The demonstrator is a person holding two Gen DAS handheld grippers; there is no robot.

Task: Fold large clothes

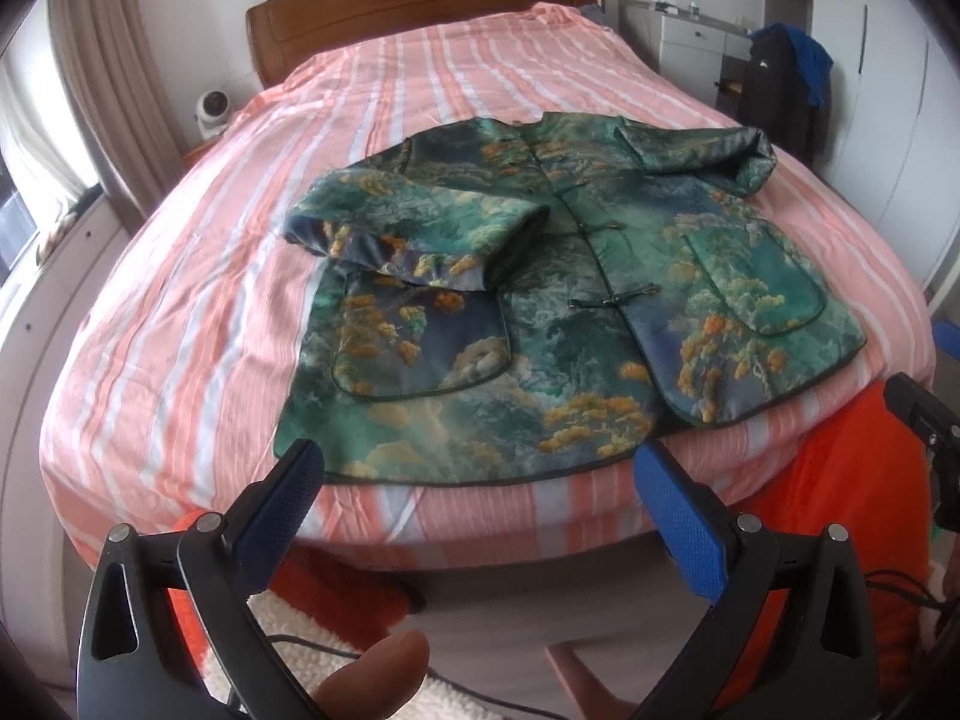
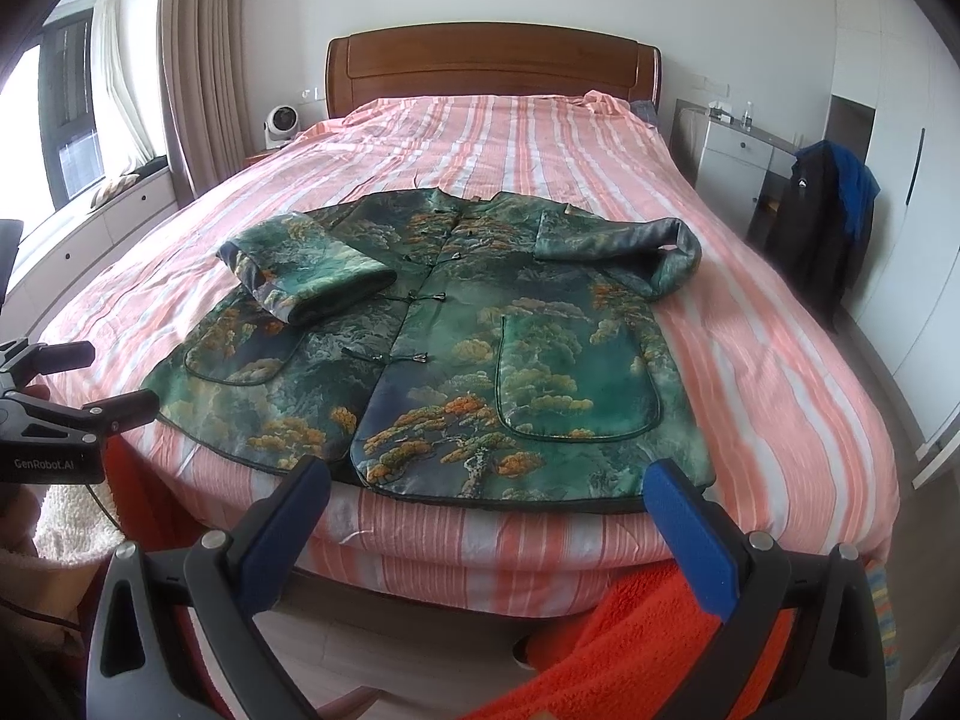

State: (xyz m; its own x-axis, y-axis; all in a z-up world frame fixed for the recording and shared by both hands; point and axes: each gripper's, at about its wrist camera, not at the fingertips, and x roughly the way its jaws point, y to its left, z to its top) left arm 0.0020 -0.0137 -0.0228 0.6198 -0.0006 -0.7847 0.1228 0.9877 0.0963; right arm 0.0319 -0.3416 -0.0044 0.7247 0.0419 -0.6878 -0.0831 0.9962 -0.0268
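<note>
A green patterned jacket point(image 1: 558, 312) with orange tree motifs lies front up on the striped pink bed point(image 1: 198, 276). Its left sleeve point(image 1: 414, 234) is folded across the chest; its right sleeve point(image 1: 720, 150) lies bent near the shoulder. My left gripper point(image 1: 477, 468) is open and empty, held just before the jacket's hem. In the right wrist view the jacket point(image 2: 480, 348) fills the near bed, and my right gripper point(image 2: 486, 489) is open and empty at the hem. The left gripper's body point(image 2: 54, 420) shows at the left edge there.
A wooden headboard point(image 2: 492, 66) stands at the far end. A small white fan point(image 2: 281, 123) sits on the left nightstand. A white dresser point(image 2: 738, 162) and a chair with dark clothes point(image 2: 828, 222) stand to the right. Orange cloth point(image 2: 648, 630) lies below the bed's foot.
</note>
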